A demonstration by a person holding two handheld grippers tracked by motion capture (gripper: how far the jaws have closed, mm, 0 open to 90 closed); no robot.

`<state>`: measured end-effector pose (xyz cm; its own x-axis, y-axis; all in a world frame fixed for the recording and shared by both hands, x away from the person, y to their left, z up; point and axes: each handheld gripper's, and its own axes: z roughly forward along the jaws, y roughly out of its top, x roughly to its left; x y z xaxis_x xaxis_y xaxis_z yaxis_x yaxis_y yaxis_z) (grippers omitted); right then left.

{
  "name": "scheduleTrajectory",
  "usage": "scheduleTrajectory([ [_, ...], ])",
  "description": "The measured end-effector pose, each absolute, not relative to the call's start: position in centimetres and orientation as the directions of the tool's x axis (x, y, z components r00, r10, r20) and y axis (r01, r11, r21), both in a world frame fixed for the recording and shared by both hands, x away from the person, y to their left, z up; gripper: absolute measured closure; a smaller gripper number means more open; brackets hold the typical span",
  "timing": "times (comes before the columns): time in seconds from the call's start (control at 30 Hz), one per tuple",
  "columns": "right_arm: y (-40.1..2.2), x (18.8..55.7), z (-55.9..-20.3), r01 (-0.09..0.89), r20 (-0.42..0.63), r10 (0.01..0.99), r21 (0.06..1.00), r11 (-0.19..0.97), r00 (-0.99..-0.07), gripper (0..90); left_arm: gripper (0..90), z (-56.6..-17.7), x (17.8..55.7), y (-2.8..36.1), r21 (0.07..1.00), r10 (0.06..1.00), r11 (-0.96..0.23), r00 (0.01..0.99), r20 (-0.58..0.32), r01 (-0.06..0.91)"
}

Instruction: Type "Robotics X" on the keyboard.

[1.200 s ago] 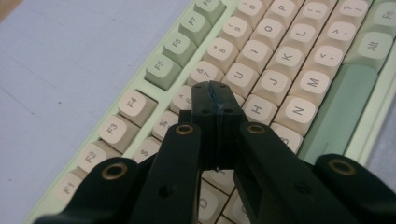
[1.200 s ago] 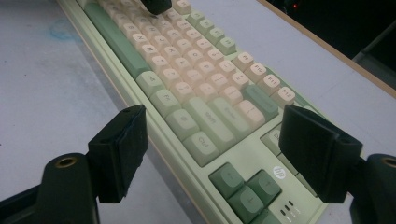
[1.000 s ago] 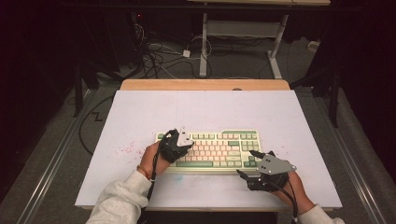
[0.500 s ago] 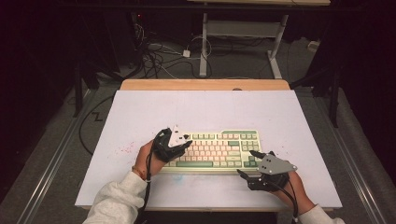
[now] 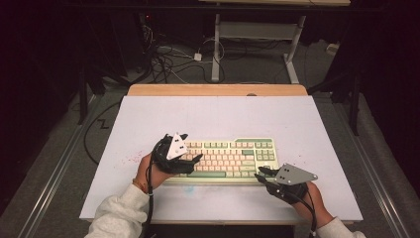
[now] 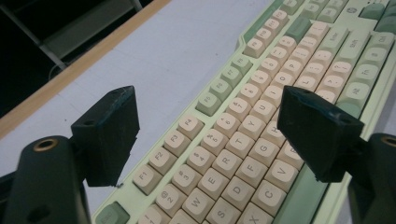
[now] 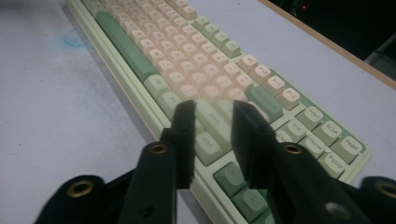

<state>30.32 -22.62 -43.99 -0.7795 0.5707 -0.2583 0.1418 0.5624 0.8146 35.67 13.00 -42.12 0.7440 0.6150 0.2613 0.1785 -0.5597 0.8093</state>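
Over the keyboard's left end, left gripper w/ jaws just spread wide, nothing between; right gripper at its right front corner, jaws just narrowed to a slim gap, nothing clamped; keyboard near tabletop's front edge.

We see a table with a pale lilac-white top that covers nearly all of it, and a strip of bare light wood showing along its far edge. Directly on it lies one keyboard, flat, its long side running across the table, in the near half and a little right of the middle; its case is pale green, most keys are cream, and the space bar and several outer keys are darker green. On the top itself we notice faint reddish specks left of the keyboard and a faint bluish smudge just in front of it.
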Motion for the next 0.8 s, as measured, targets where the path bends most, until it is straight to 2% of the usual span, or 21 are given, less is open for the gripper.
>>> scheduleTrajectory([
  [0.07,-22.5,30.3,-44.0,0.146,-0.255,0.566,0.811,0.567,-0.784,83.1,16.1,-42.1,35.3,13.3,0.817,0.617,-0.553,0.74,0.269,0.164],
  [0.2,-22.3,30.3,-44.2,0.146,-0.253,0.546,0.799,0.584,-0.799,90.0,16.1,-42.1,34.7,13.9,0.819,0.618,-0.555,0.732,0.288,0.147],
  [0.5,-21.6,30.5,-44.3,0.146,-0.247,0.524,0.788,0.599,-0.816,90.0,16.1,-42.7,32.9,15.1,0.826,0.624,-0.552,0.714,0.317,0.115],
  [0.8,-19.8,32.1,-44.0,0.153,-0.239,0.522,0.785,0.6,-0.819,90.0,16.1,-43.6,31.3,16.5,0.83,0.642,-0.541,0.705,0.302,0.137],
])
